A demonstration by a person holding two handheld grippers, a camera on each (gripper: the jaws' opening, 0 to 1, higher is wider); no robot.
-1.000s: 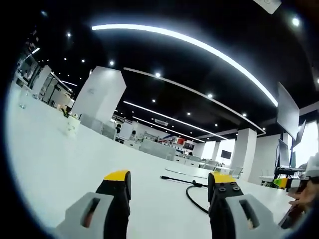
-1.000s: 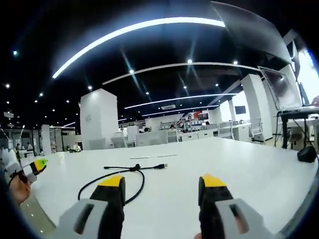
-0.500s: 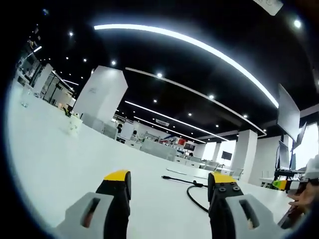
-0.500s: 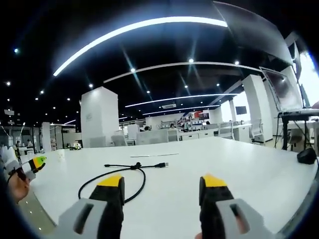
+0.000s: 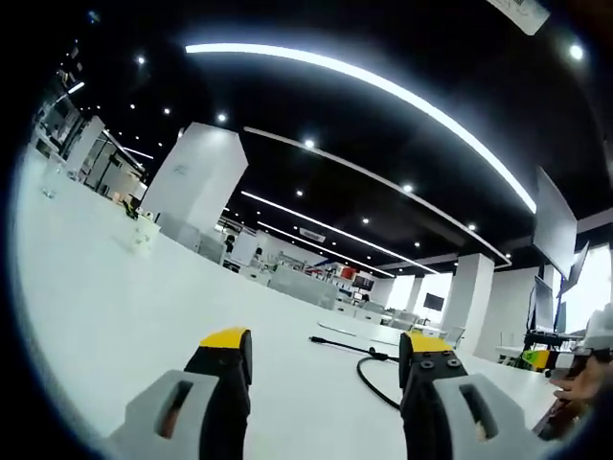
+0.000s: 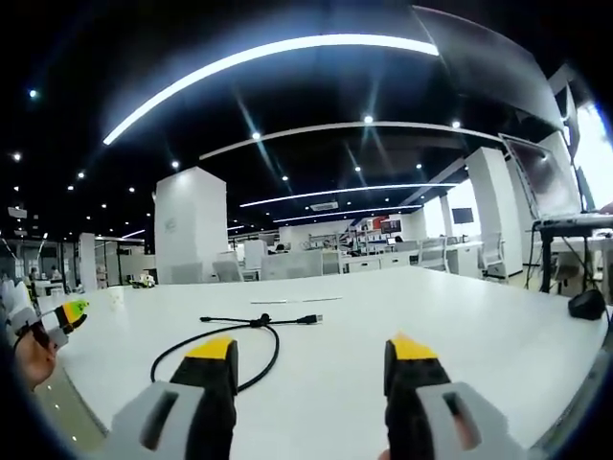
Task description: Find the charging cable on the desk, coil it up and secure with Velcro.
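Note:
A black charging cable (image 6: 257,331) lies in a loose loop on the white desk (image 6: 479,335), its plug end pointing right. My right gripper (image 6: 311,359) hovers low over the desk just short of the loop, open and holding nothing. In the left gripper view the same cable (image 5: 369,362) runs across the desk ahead and curves down behind the right jaw. My left gripper (image 5: 326,353) is open and holds nothing. At the left edge of the right gripper view the other gripper (image 6: 59,318) shows, held by a hand.
A small white cup (image 5: 144,233) and a glass (image 5: 50,180) stand far off on the desk. A black mouse (image 6: 584,304) sits near the desk's right end, below monitors (image 6: 551,172). A hand (image 5: 579,383) shows at the right.
Both views have shifted only slightly with the hands. The cable lies as before and both grippers stay open.

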